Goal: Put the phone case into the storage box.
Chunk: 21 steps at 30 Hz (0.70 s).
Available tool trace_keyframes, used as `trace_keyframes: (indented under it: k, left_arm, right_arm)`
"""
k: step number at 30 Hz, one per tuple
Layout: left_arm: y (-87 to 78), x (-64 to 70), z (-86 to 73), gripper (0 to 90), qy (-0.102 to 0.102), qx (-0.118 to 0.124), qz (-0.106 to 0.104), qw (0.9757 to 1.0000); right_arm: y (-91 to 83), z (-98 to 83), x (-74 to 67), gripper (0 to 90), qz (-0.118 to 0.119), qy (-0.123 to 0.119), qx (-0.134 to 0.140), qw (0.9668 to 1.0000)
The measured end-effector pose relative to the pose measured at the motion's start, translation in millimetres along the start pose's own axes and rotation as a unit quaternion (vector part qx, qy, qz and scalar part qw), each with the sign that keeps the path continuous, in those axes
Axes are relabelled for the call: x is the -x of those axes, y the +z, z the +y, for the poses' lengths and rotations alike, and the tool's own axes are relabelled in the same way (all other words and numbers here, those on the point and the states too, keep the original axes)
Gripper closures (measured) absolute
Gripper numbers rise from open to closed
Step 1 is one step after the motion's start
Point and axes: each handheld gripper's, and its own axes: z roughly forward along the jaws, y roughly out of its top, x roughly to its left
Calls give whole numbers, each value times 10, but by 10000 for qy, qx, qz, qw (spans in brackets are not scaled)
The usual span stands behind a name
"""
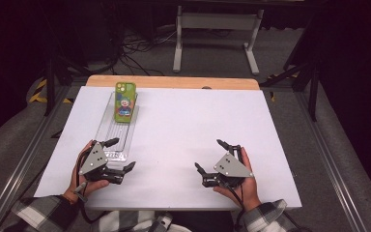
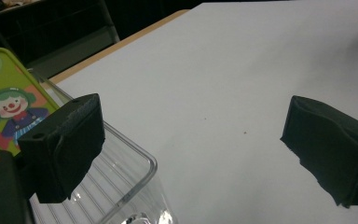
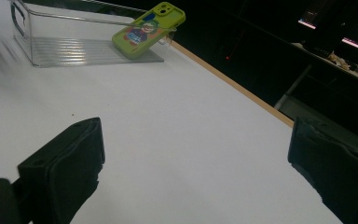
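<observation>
A lime-green phone (image 1: 125, 102) with a clown picture on its case leans tilted on the far end of a clear plastic tray (image 1: 107, 130) at the table's left. The left gripper view has the phone (image 2: 9, 105) and the tray's near rim (image 2: 137, 156) just beyond one jaw. My left gripper (image 1: 121, 154) is open at the tray's near end and holds nothing. My right gripper (image 1: 209, 154) is open over bare white table at the front right, also holding nothing. From the right gripper view the phone (image 3: 149, 29) and tray (image 3: 56, 49) lie far off.
A white sheet (image 1: 188, 125) covers the table, with a wooden edge strip (image 1: 174, 82) at the back. Beyond it are a white stand's legs (image 1: 217, 43) and cables on a dark floor. Metal rails run along both sides.
</observation>
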Motion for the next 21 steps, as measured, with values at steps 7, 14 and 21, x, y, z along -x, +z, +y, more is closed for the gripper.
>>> trace_keyframes:
  k: [7, 14, 21]
  left_arm:
    - [-10, 15, -64, 62, 56, -152, -7, 9999]
    - [-89, 7, -75, 61, -28, -52, 155, 9999]
    - [-64, 34, -53, 60, -9, -49, 178, 9998]
  right_arm:
    - [-49, -18, -7, 48, -42, 43, 17, 10000]
    - [-34, -30, -11, 47, 28, 37, 48, 10000]
    - [-51, -49, 19, 47, 85, 106, 112, 9998]
